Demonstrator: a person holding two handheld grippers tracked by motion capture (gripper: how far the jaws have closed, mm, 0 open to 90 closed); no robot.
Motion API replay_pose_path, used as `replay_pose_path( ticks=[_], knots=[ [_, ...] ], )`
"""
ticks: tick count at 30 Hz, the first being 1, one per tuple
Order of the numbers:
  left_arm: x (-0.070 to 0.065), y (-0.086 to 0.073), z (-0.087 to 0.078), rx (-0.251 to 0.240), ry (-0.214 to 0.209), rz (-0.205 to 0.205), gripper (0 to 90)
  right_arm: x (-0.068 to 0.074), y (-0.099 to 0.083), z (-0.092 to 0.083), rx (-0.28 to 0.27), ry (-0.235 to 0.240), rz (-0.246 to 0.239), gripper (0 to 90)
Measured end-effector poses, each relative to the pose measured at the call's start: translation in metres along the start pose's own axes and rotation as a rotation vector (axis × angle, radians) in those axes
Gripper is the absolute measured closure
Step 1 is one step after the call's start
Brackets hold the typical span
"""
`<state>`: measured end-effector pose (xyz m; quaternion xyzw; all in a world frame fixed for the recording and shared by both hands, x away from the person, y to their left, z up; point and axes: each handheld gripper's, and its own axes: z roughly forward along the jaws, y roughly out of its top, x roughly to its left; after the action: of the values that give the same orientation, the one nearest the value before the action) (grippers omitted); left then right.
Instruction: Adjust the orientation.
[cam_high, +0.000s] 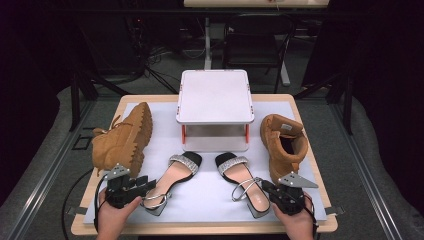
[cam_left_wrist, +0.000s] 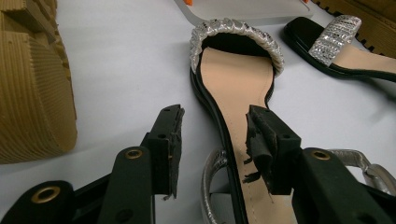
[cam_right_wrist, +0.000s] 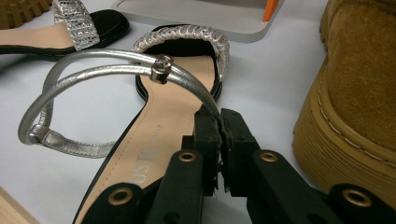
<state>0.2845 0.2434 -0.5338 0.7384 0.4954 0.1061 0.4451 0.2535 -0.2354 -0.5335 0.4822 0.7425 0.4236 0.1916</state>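
Two black sandals with glittery silver toe bands lie on the white mat (cam_high: 210, 200). My left gripper (cam_high: 145, 184) is at the heel end of the left sandal (cam_high: 175, 177). In the left gripper view it (cam_left_wrist: 215, 116) stands open, its jaws on either side of the sandal's (cam_left_wrist: 236, 70) rim and beige insole, with no pad pressing. My right gripper (cam_high: 265, 187) is at the heel of the right sandal (cam_high: 240, 172). In the right gripper view it (cam_right_wrist: 219, 116) is shut on the end of the silver ankle strap (cam_right_wrist: 107, 58), which arches over the insole (cam_right_wrist: 163, 112).
A tan boot (cam_high: 125, 137) lies on its side at the left, sole toward the sandals. A second tan boot (cam_high: 282, 140) stands upright at the right, close to my right gripper. A white two-level stand (cam_high: 214, 97) sits at the back middle. The table's front edge runs just below both hands.
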Motion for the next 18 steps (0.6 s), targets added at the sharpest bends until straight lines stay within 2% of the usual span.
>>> replay_pose_path(
  ticks=[4, 6, 10, 18],
  knots=[
    [0.001, 0.0, 0.0, -0.002, 0.001, -0.002, 55.8, -0.002, -0.002, -0.003, -0.003, 0.019, 0.017, 78.6],
    [0.0, -0.001, 0.0, -0.005, -0.012, 0.001, 58.3, -0.001, -0.003, -0.005, -0.002, 0.032, 0.022, 73.8],
    [-0.002, 0.0, -0.001, -0.009, -0.02, 0.025, 58.8, -0.001, -0.003, -0.009, 0.007, 0.037, 0.021, 67.0],
    [-0.004, 0.0, -0.003, -0.025, 0.025, 0.037, 54.3, -0.001, -0.001, -0.018, -0.008, 0.04, 0.031, 58.9]
  ],
)
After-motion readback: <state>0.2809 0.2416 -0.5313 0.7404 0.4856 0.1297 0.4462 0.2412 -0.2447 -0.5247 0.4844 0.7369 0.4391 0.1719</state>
